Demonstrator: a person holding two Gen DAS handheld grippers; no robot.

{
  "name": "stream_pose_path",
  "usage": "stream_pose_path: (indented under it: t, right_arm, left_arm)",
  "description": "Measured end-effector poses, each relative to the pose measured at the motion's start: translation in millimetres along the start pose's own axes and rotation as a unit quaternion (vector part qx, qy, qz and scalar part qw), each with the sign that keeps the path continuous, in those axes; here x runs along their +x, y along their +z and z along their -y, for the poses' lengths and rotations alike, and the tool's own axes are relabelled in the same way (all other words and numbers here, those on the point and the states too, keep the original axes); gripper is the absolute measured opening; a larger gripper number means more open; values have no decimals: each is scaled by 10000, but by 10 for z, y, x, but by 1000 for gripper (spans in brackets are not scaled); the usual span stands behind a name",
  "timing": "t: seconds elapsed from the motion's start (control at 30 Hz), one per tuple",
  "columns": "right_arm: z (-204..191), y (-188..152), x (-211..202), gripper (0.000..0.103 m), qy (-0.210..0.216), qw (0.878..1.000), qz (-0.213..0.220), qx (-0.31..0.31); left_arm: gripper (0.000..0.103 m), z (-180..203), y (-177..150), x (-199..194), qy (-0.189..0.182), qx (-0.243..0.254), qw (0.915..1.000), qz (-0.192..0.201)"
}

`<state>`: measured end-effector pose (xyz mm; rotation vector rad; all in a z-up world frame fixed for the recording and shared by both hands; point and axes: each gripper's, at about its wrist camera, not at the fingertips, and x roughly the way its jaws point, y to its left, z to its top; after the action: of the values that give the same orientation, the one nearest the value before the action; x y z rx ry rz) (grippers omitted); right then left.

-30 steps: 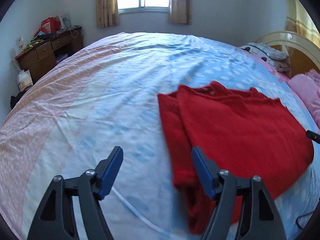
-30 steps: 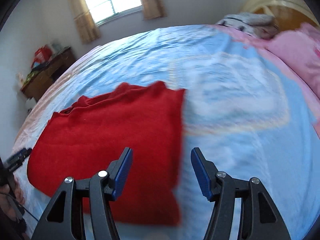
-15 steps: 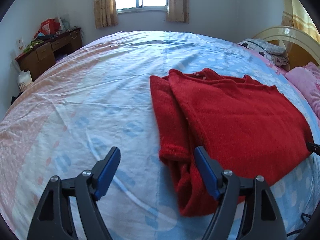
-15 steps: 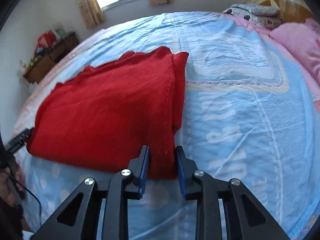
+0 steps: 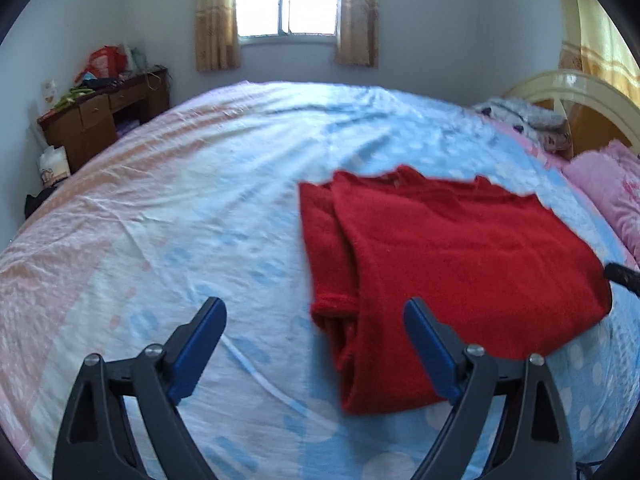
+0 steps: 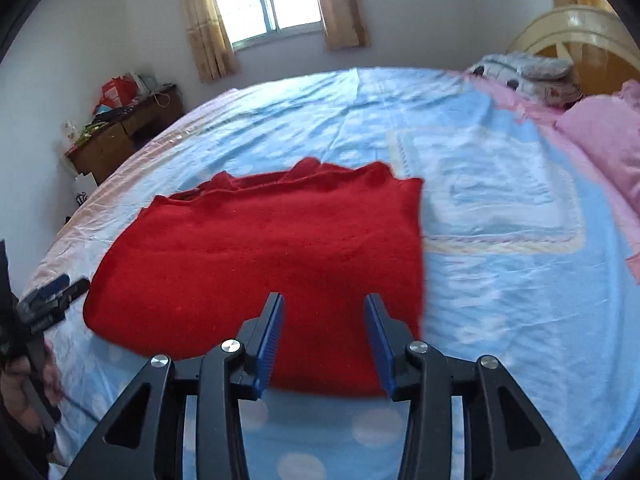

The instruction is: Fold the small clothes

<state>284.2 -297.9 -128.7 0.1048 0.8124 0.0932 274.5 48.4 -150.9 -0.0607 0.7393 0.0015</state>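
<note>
A red knit sweater [image 5: 452,264] lies folded on the blue and pink bedsheet [image 5: 192,216], one sleeve folded in along its left side. My left gripper [image 5: 316,344] is open and empty, hovering above the sweater's near left corner. The sweater also shows in the right wrist view [image 6: 264,252]. My right gripper [image 6: 324,340] is partly open and empty, above the sweater's near right hem, not touching it.
A pink pillow [image 5: 612,196] and a wooden headboard [image 5: 576,96] lie to the right. A cluttered wooden desk [image 5: 104,108] stands by the left wall. A patterned pillow [image 6: 528,72] sits at the bed's head.
My right gripper was nearly closed at the sweater's right hem half a second ago; it has now opened partway and pulled back. The left gripper stays open, lifted slightly.
</note>
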Motion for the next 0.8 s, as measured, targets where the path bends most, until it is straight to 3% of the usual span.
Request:
stream_pose_path:
  t: [0.13,0.3,0.43,0.57,0.7,0.8]
  right_arm:
    - [160,-104,320,43,-58,9986,-369,374]
    - [57,-228,302,43,-258,9992,-286,-117]
    - [5,-259,326,43,-474,9985,-157,-237]
    - [-55,-286,263,43,-658,9973,-55,-337]
    - [-141,-275,131,45,-424,9989,-47,-198]
    - [-331,-310,87,51,-392,9980,7,-491]
  left_arm:
    - [93,77,-104,181,132,252,9991,-319]
    - [102,25,-108,274,-11,170,9987,-491]
    - [103,-14,-89,341,-114,42,9979,-638]
    - [103,-31,-130,236,-143,30,9984,-545]
    - [103,-63,-149,132,-123,133,9988,-453]
    - [103,-120,-143,89,-121,142,9990,-418]
